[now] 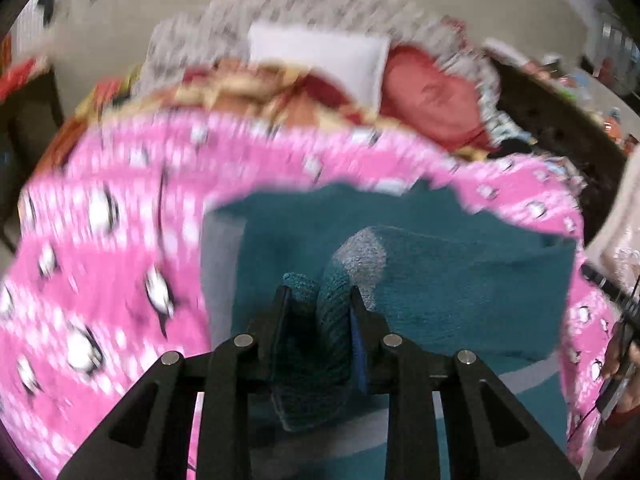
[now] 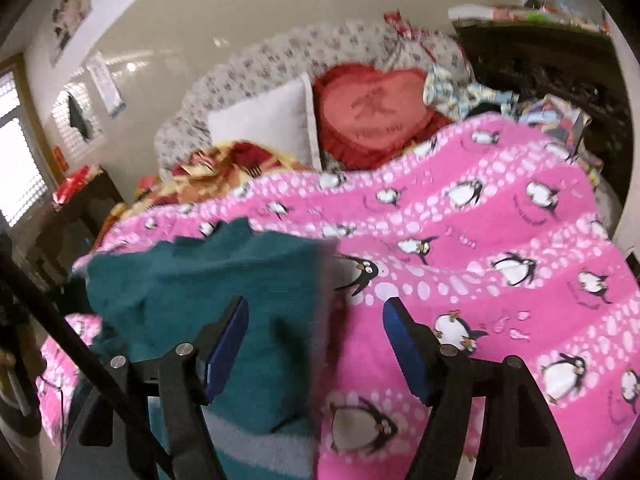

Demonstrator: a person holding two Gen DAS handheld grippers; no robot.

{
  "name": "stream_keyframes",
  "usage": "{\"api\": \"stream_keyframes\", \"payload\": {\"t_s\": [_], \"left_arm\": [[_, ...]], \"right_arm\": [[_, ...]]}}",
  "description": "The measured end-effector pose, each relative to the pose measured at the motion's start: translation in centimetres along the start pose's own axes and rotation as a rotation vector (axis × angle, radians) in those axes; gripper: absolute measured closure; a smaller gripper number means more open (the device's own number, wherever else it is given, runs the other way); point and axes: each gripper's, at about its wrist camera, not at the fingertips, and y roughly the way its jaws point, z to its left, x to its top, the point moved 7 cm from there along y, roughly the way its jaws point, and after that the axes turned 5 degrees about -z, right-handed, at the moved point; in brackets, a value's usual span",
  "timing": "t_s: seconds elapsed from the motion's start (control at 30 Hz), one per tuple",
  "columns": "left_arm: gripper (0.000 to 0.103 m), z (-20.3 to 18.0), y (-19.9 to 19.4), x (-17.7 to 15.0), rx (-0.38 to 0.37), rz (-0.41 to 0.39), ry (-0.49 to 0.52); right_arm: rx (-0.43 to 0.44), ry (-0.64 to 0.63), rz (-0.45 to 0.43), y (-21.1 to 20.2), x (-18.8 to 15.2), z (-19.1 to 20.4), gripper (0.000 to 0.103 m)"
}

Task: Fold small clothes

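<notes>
A teal knitted garment [image 1: 460, 280] with a grey stripe lies on a pink penguin blanket [image 1: 100, 260]. My left gripper [image 1: 318, 300] is shut on a bunched fold of the teal garment and holds it over the rest of it. In the right wrist view the teal garment [image 2: 192, 300] is at the left, partly raised and blurred. My right gripper [image 2: 316, 316] is open and empty, its jaws wide apart over the garment's right edge and the pink blanket [image 2: 500, 240].
A white pillow [image 2: 264, 124] and a red heart cushion [image 2: 376, 116] lie at the bed's head against a patterned headboard [image 2: 280, 52]. A red and yellow quilt [image 2: 224, 164] is bunched behind the blanket. Dark furniture [image 2: 552, 64] stands at the right.
</notes>
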Motion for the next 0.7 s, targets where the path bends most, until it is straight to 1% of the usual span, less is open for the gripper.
{"api": "stream_keyframes", "payload": {"t_s": [0.07,0.17,0.2,0.23,0.27,0.3,0.37,0.43,0.47,0.5,0.57,0.6,0.63,0.67,0.7], "left_arm": [[0.077,0.9,1.1,-1.0,-0.011,0.028,-0.031],[0.077,0.8,0.7,-0.8,-0.024,0.007,-0.027],[0.077,0.5,0.3,-0.4,-0.021,-0.01,-0.01],[0.077,0.2,0.1,-0.1,-0.018,-0.023,0.004],[0.076,0.0,-0.2,0.3,-0.02,-0.032,0.014],[0.076,-0.2,-0.5,0.8,-0.029,-0.044,0.017],[0.076,-0.5,-1.0,1.7,-0.031,-0.069,0.013],[0.076,-0.3,-0.9,1.9,-0.014,-0.089,0.014],[0.076,-0.1,-0.3,1.6,-0.002,-0.08,0.015],[0.075,0.2,0.7,1.0,0.01,-0.051,0.01],[0.074,0.6,2.4,-0.2,0.024,0.001,-0.007],[0.072,0.8,3.4,-0.9,0.034,0.029,-0.014],[0.069,1.0,3.7,-1.2,0.035,0.034,-0.017],[0.065,1.1,3.6,-1.4,0.034,0.031,-0.02],[0.062,1.3,3.3,-1.3,0.032,0.025,-0.025]], "right_arm": [[0.046,0.023,0.014,1.4,0.2,0.2,0.029],[0.14,0.048,0.041,2.7,0.3,1.4,0.029],[0.159,0.035,0.049,3.0,0.3,2.0,0.032],[0.137,-0.014,0.05,3.4,0.3,2.6,0.044],[0.091,-0.059,0.04,3.6,0.6,2.9,0.091],[0.054,-0.086,0.024,3.6,0.9,3.1,0.092],[0.05,-0.08,-0.016,3.3,2.2,3.3,0.093],[0.039,-0.067,-0.067,2.8,3.4,3.4,0.093],[0.033,-0.07,-0.088,2.9,4.0,3.5,0.093],[0.027,-0.078,-0.092,3.3,4.1,3.5,0.092],[-0.014,-0.081,-0.049,5.8,3.5,3.0,0.092],[-0.028,-0.072,-0.019,7.2,3.0,2.6,0.09],[-0.055,-0.071,0.002,8.4,2.5,2.0,0.088],[-0.07,-0.068,0.001,8.6,2.5,1.6,0.078],[-0.087,-0.057,-0.006,8.3,2.7,1.1,0.063]]}}
